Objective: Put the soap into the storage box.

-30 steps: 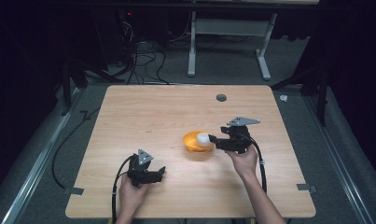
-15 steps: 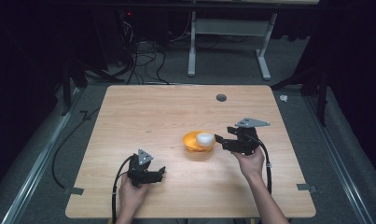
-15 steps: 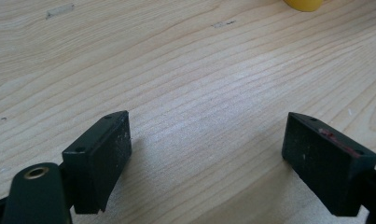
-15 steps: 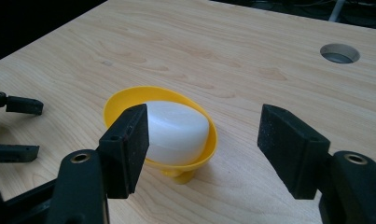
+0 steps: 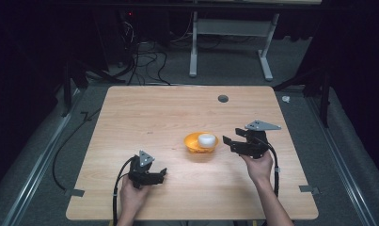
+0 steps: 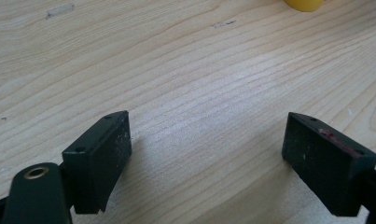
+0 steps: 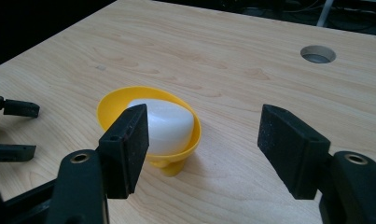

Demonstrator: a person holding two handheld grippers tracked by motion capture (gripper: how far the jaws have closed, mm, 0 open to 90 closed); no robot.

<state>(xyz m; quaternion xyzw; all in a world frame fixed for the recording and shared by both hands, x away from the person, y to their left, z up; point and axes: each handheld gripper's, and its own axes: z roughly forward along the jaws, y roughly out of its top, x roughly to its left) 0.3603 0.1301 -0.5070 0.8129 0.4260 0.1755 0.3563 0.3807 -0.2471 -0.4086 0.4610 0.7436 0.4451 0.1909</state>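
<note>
From above, the yellow bowl [image 5: 201, 142] with a white ball [image 5: 206, 139] in it sits between the tongs, just beside the right gripper [image 5: 230, 141], whose jaws gape empty. The left gripper [image 6: 206, 161], seen along its own jaws, stands open over bare table [image 6: 185, 65]. In the right gripper view, the bowl lies just beyond the left jaw.

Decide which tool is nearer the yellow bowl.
Right. The right tool sits just beside the yellow bowl, jaws apart and empty; the left tool rests farther off, toward the table's near edge.
</note>
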